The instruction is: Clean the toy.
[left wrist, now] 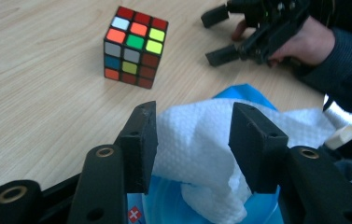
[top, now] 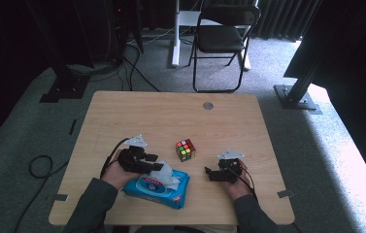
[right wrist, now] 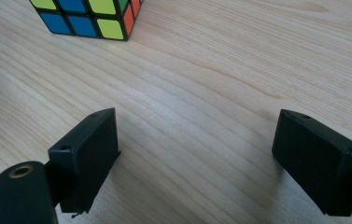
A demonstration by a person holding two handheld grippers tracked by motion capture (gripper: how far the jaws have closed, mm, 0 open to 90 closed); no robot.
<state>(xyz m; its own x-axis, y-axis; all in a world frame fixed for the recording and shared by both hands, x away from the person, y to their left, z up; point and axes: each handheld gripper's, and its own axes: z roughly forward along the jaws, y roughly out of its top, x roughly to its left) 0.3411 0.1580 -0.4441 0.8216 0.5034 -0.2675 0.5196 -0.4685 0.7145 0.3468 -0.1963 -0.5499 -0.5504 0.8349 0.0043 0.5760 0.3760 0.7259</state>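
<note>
The left gripper (left wrist: 192, 140) straddles a crumpled white embossed wet wipe (left wrist: 197, 144) with its jaws half apart; whether the pads press the wipe is hard to tell. The wipe rises from a soft blue wet-wipe packet (top: 158, 187) lying near the near edge of the pale wooden table (top: 171, 116), its label largely hidden. The right gripper (right wrist: 197, 158) is released, empty, near the multicoloured puzzle cube (top: 185, 150).

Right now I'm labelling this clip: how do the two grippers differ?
The left gripper has white tissue between its fingers, above the blue wipes pack; the right gripper has nothing between its fingers. The left's gap is narrower, the right's wide. Both are black, hand-held, and near the cube.
</note>
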